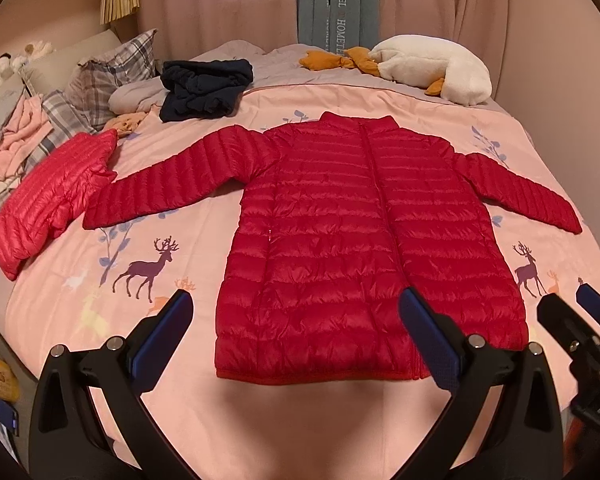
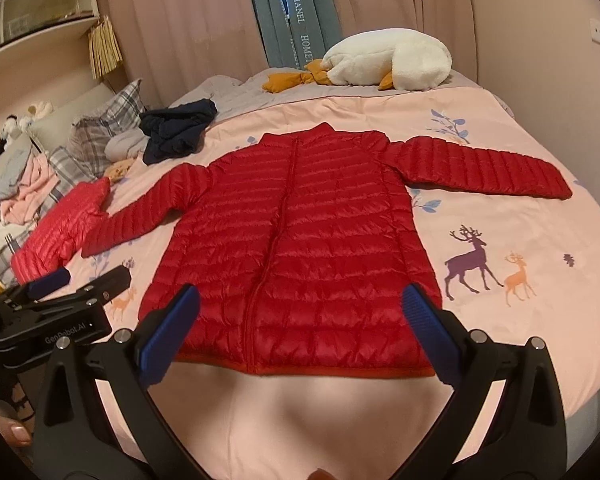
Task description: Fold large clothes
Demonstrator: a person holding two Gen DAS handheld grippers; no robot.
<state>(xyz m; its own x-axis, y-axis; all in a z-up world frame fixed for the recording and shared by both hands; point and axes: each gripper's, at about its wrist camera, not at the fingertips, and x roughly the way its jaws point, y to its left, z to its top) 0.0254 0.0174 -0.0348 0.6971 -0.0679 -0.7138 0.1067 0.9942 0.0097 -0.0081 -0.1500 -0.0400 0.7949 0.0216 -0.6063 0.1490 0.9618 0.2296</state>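
A: Biggest first. What's lying where?

B: Bed [image 1: 340, 420] w/ a pink deer-print cover is filling both views. Red puffer jacket [image 1: 364, 248] is lying flat in the middle of it, front up, zip closed, collar pointing to the far side, both sleeves spreading out to the sides, hem nearest the cams.

A: Other stuff?

B: White plush goose [image 1: 436, 68] is resting at the far edge by the curtains. Pink puffer jacket [image 1: 52, 196] is sitting folded just beside the red one's sleeve cuff; can't tell if they're touching. Dark navy garment [image 1: 204, 88] is lying crumpled farther back, near the plaid pillows [image 1: 112, 76].

A: Grippers?

B: Left gripper [image 1: 296, 340] is hovering over the hem w/ jaws spread wide, gripping nothing. Right gripper [image 2: 300, 332] is doing likewise, fingers apart, released, above the hem. Neither is touching the fabric as far as I'm seeing.
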